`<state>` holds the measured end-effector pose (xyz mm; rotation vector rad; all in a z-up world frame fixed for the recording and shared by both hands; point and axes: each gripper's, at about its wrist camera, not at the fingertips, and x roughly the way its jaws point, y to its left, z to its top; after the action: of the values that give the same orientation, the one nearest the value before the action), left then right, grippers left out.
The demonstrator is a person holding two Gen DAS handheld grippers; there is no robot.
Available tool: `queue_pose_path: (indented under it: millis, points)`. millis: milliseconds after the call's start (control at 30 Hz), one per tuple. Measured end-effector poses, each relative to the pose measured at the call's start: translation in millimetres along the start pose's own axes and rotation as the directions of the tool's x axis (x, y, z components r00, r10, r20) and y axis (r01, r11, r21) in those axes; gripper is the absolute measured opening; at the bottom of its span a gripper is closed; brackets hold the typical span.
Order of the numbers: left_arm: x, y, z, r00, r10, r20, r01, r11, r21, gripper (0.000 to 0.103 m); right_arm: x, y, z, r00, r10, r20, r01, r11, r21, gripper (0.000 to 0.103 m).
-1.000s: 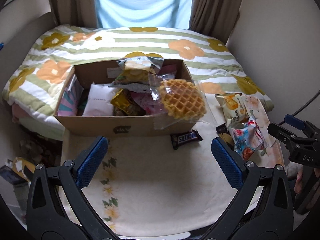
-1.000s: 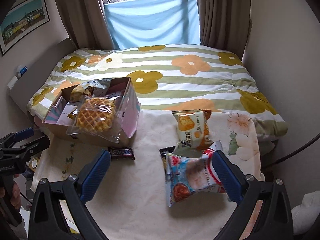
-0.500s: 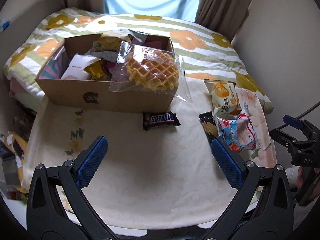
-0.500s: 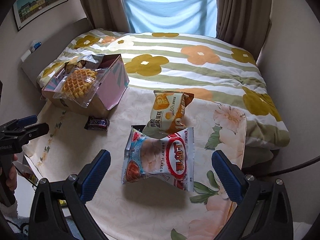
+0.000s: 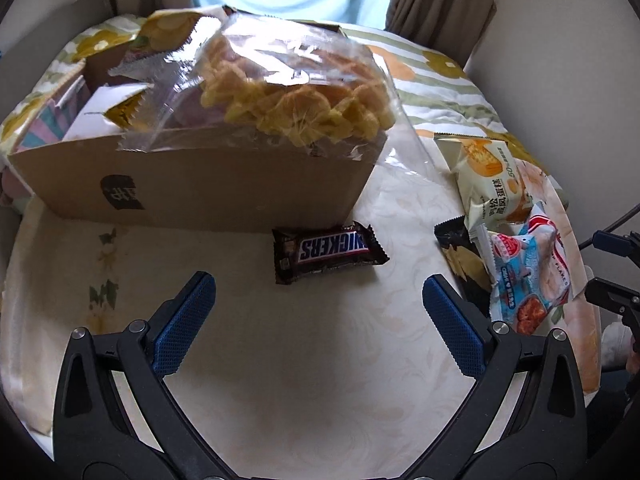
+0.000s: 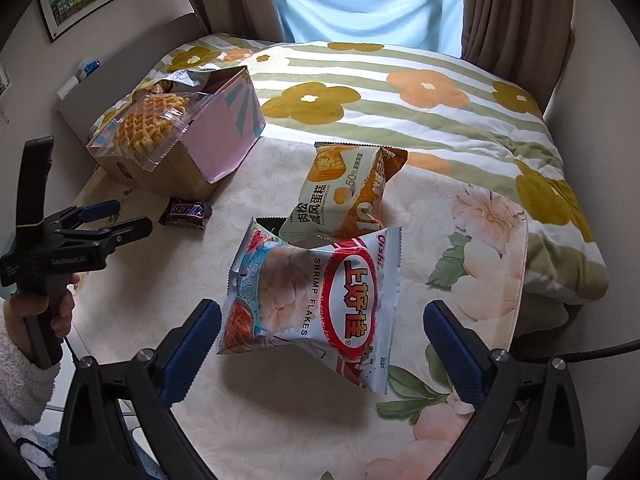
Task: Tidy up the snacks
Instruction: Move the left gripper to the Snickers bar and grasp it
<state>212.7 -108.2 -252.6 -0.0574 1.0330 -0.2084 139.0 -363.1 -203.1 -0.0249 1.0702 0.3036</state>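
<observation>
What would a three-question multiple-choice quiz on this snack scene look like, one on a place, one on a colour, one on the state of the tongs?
1. Where does the Snickers bar lie?
A. inside the cardboard box
B. on the tablecloth just in front of the cardboard box
C. on the bed quilt

2. What colour are the pads on the tongs?
A. blue
B. red
C. yellow

3. How do the right tongs stand?
A. shut on the waffle pack
B. shut on nothing
C. open, either side of the shrimp flakes bag

Answers: 1 B, the bar rests on the cloth by the box's front wall. 2 A, the pads show blue in both views. 3 C, the fingers are spread wide around the bag.
</observation>
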Motion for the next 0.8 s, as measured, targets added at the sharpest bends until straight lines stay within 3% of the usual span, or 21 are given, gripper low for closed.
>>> queue_pose_path:
  millis: [100, 433, 800]
  points:
    - [19, 7, 2, 0.999, -0.044, -0.014, 0.044, 0.999, -0.011, 0.103, 7, -2, -2, 1.0, 0.017, 0.006, -0.017, 1.0, 0.015, 0.101]
    - [58, -2, 14, 0.996, -0.077, -0.044, 0.08, 0.994, 0.074, 0.103, 28, -7, -3, 0.998, 0.054, 0.011, -0.055, 0.996, 0.063, 0.101]
    - [63, -29, 12, 0.983, -0.16, -0.088, 0.172, 0.973, 0.156, 0.103, 26, -11, -5, 0.998, 0.054, 0.016, -0.055, 0.995, 0.078, 0.101]
